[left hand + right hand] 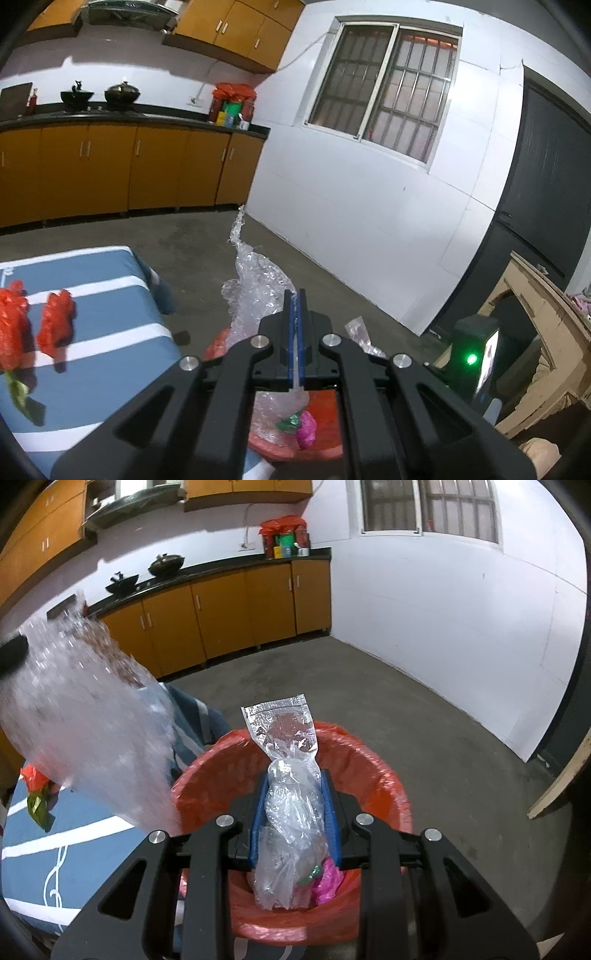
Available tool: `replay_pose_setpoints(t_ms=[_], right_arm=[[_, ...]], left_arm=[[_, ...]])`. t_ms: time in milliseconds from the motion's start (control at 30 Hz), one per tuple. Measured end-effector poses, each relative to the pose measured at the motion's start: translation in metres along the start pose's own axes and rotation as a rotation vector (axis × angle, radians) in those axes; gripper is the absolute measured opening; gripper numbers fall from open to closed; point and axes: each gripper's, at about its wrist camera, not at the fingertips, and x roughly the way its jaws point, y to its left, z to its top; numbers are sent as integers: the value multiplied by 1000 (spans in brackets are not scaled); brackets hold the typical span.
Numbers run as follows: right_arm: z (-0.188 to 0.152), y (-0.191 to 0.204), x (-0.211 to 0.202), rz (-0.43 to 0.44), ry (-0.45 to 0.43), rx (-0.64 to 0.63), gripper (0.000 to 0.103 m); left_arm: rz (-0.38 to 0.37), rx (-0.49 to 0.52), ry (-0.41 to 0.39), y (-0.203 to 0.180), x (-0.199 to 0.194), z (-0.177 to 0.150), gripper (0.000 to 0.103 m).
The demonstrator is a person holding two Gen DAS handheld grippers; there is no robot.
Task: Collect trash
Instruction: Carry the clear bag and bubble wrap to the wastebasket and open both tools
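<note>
Holding trash over the round red-lined plastic bin [373, 775] with both tools. Right gripper [293, 801]: blue fingers [258, 812] clamped on a crumpled clear plastic zip bag [291, 805], its sealed top sticking up past the fingertips, its lower end hanging inside the bin. Left gripper [295, 314]: fingers pressed together, pinching a thin edge of a clear bubble-wrap sheet [255, 284]; the sheet stands up above the bin and trails down into it, and from the right wrist view it fills the space just left of the bin. Inside the bin, at the bottom: a pink crumpled wrapper [327, 880] touching a small green foil scrap [310, 873]. Left of the bin, touching its side: a table with a blue cloth with white stripes [92, 354]. On the cloth, well apart from the bin: two crumpled red plastic bags [55, 321] side by side, and a green leaf-like scrap [18, 391] just below the farther one. Bin stands on the grey concrete floor [443, 716].
</note>
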Motion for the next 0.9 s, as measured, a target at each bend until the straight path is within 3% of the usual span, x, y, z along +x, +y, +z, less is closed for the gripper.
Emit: replay_pose_setpoints(t_ms=[467, 900], right_arm=[[1, -17, 1, 7, -14, 26, 28], [6, -20, 6, 41, -16, 34, 28]], left_arm=[[-2, -1, 124, -6, 61, -32, 3], [-1, -10, 206, -4, 92, -52, 3]])
